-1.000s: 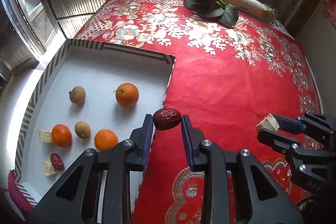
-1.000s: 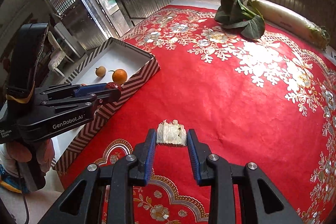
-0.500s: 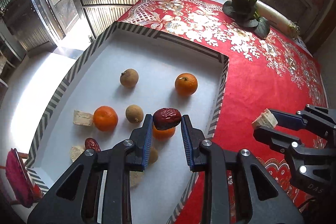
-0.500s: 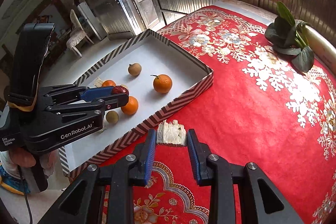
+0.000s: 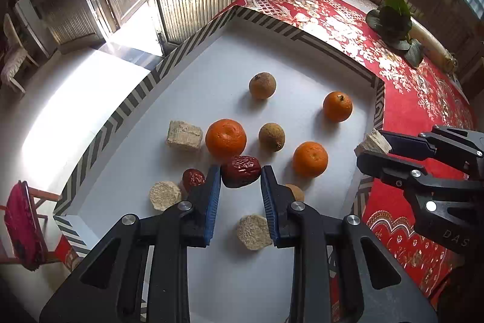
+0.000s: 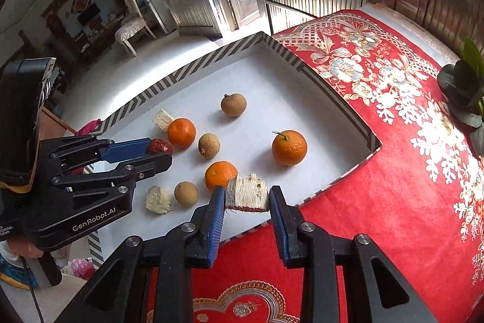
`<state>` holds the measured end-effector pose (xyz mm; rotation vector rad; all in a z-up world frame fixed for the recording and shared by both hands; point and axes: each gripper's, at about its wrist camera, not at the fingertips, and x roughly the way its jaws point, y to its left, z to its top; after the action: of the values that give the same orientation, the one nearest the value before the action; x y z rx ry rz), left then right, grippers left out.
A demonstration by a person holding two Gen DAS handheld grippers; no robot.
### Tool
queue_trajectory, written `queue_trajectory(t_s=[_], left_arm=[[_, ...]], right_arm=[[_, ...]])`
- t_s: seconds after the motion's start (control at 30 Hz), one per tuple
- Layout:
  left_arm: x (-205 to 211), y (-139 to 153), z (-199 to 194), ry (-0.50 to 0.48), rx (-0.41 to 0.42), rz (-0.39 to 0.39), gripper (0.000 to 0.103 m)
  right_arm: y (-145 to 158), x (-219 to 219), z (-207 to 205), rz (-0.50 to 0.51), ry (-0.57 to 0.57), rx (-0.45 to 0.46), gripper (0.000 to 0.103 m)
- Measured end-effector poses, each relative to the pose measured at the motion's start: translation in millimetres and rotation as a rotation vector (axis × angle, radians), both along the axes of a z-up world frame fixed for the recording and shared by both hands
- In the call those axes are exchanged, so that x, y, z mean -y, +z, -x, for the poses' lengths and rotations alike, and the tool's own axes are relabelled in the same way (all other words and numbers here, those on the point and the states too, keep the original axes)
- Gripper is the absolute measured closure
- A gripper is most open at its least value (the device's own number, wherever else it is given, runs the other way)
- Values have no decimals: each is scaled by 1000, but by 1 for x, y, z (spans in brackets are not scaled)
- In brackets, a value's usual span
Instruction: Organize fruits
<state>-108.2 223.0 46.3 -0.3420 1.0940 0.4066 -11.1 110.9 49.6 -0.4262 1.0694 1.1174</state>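
Note:
My left gripper is shut on a wrinkled red date and holds it above the white box, over the oranges. It also shows in the right wrist view. My right gripper is shut on a pale sugarcane chunk above the box's near striped rim. It also shows in the left wrist view. In the box lie three oranges, brown longans, another red date and several sugarcane chunks.
The box sits at the left edge of a red flowered cloth. A leafy green plant and a long white radish lie at the cloth's far end. Beyond the box are the floor, a door and a chair.
Both grippers have moved left, from over the red cloth to over the box, each still holding its piece. The left one has come down closer to the fruits.

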Motion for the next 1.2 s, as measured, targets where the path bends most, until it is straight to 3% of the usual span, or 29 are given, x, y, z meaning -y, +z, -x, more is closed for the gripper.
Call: queue_trajectory(t_s=[0.4,0.83,0.87,1.0,1.2], left_arm=[[-8,-11,5,22,-11,15,77],[-7,-11,0,19,-20,2,76],[-6,-11,0,20,-24,-5,75],[-5,-7,1,25,-10,-24,56],[-3,6,1,22,28,-48,56]], right_arm=[[-21,-29,-13,29,-52,-22,74],[-18,-32,-13,22,-82,-25,72],[-16,-30,-12,18,-83,-25,72],[-10,-20,-8,-1,-98,-21,72],[4,-4,-3,-33,-137,-6,69]])
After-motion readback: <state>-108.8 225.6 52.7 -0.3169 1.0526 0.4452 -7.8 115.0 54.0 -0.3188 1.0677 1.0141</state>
